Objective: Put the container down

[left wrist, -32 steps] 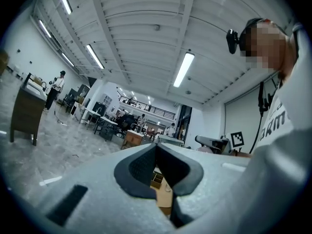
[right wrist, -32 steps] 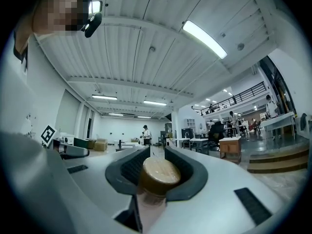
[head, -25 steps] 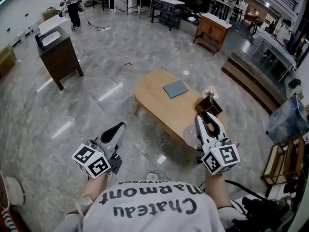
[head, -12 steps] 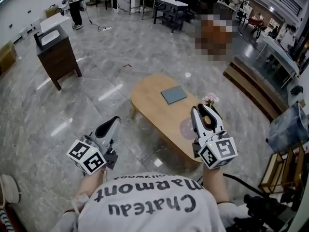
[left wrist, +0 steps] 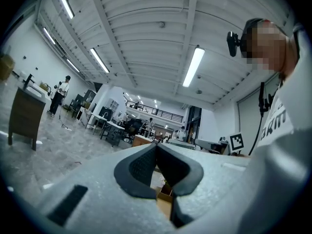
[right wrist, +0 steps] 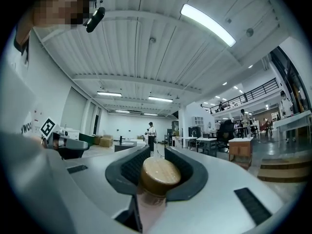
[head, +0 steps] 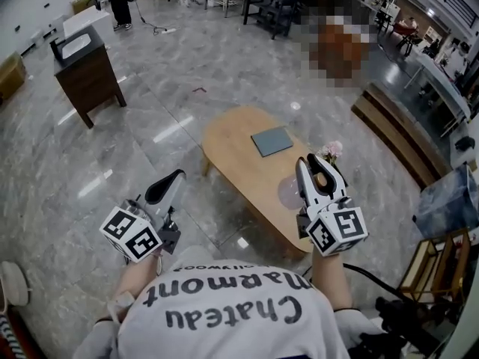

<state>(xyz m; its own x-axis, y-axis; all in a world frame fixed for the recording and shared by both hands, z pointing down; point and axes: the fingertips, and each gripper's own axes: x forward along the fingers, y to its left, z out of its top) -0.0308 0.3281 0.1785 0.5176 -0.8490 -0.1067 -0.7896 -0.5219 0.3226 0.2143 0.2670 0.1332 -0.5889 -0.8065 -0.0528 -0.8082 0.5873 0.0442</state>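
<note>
Overhead, a wide grey marble floor [head: 150, 88] is seen, with open room between the oval light-wood low table [head: 239, 152] in the middle and the dark wooden cabinet with a white top [head: 86, 77] at the far left. The nearest floor is hidden by the person's shirt. The table's near right end is covered by the right gripper [head: 318, 172], so its edge there cannot be traced. Its left edge is in full view, and most of the top is bare. A flat grey rectangular pad [head: 272, 140] lies toward the far end, well apart from the grippers. Pink flowers [head: 331, 151] stand at the right edge, and their dark holder is mostly hidden behind the gripper.

The clear pinkish container with a round wooden lid [right wrist: 159, 175] is clamped between the right gripper's [right wrist: 156, 152] dark pads, just under the lid. Its lower body is cut off by the jaws. From the head view it shows only as a faint pink shape [head: 288, 193] over the table's near right part, and its height above the top cannot be judged.

The left gripper [head: 171, 182] is held over bare floor left of the table. Its [left wrist: 157, 147] pads meet at the tips with nothing between them.
</note>
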